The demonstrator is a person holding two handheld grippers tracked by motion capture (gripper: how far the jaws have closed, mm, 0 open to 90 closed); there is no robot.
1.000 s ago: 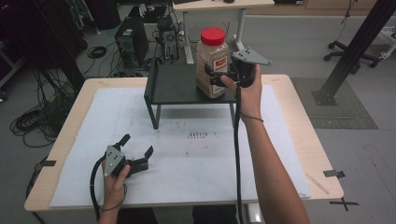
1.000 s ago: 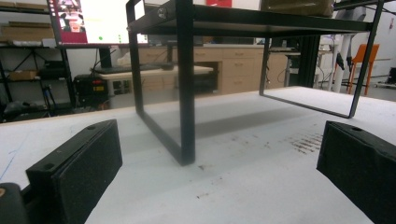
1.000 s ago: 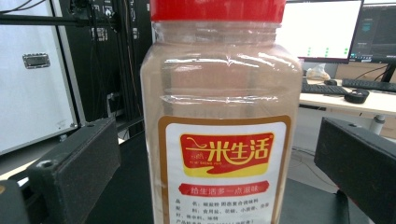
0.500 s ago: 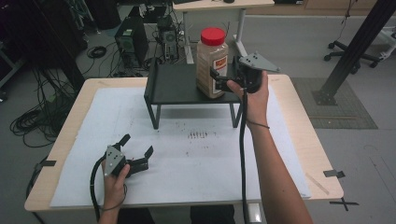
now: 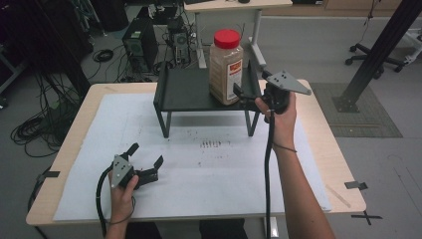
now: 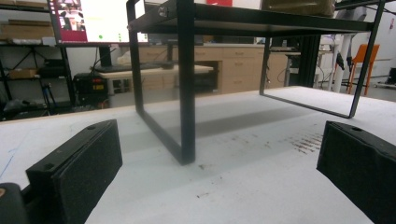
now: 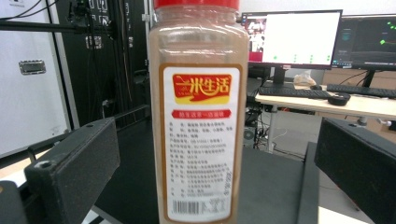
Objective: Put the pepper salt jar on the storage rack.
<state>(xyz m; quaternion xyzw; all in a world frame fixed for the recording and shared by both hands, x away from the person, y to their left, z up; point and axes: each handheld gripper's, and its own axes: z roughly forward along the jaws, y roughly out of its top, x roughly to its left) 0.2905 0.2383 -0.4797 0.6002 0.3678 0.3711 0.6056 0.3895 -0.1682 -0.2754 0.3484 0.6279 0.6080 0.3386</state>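
Jar (image 5: 226,67) with red lid stands upright on the black rack (image 5: 186,92), right end, about 12 o'clock on the desk (image 5: 323,134). Right tool (image 5: 243,94) sits just beside the jar at its 3 o'clock, jaws wide, not touching. Left tool (image 5: 147,167) rests on the white paper at 7 o'clock, jaws wide, holding nothing.

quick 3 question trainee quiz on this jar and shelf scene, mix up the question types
1. True or false: the right gripper is shut on the jar.
2. The jar stands A) on the white paper, B) on the black shelf, C) on the floor.
3. Fill in: the jar's lid is ____ in colour.

Key: 1 false, its jaws stand open, apart from the jar. 2 B. 3 red.
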